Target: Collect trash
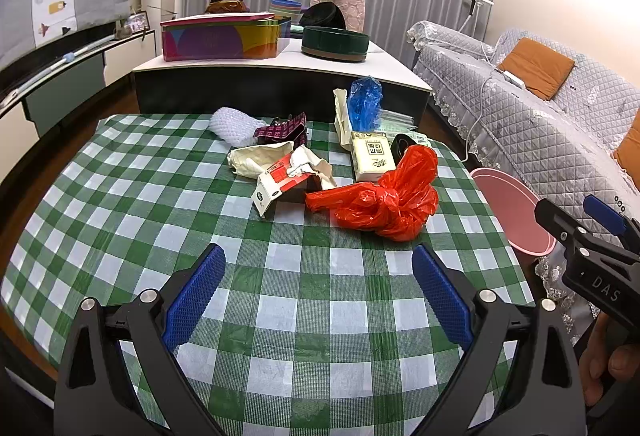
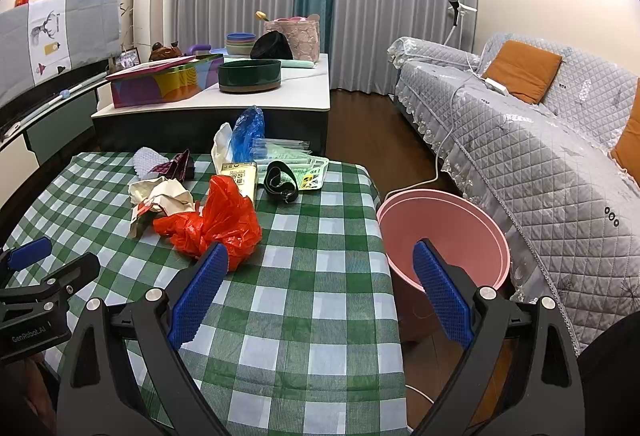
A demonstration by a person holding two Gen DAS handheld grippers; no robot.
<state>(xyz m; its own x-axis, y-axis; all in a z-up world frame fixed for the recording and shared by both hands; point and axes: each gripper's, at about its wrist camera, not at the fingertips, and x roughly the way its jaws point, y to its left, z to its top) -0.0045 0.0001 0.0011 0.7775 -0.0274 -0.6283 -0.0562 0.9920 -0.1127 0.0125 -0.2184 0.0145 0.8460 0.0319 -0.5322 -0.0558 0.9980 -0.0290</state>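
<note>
Both grippers, left (image 1: 318, 256) and right (image 2: 320, 254), are hovering spread wide (nothing held) near red bag (image 1: 380, 200), pink bin (image 2: 444, 232) waiting alongside.

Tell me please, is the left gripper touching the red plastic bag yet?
Apart. The left wrist view shows bare checked cloth between the open left gripper and the red plastic bag.

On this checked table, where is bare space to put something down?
The near half of the checked tablecloth, between the left gripper and the red plastic bag, is bare. So is the left side. The far middle is crowded with trash.
</note>
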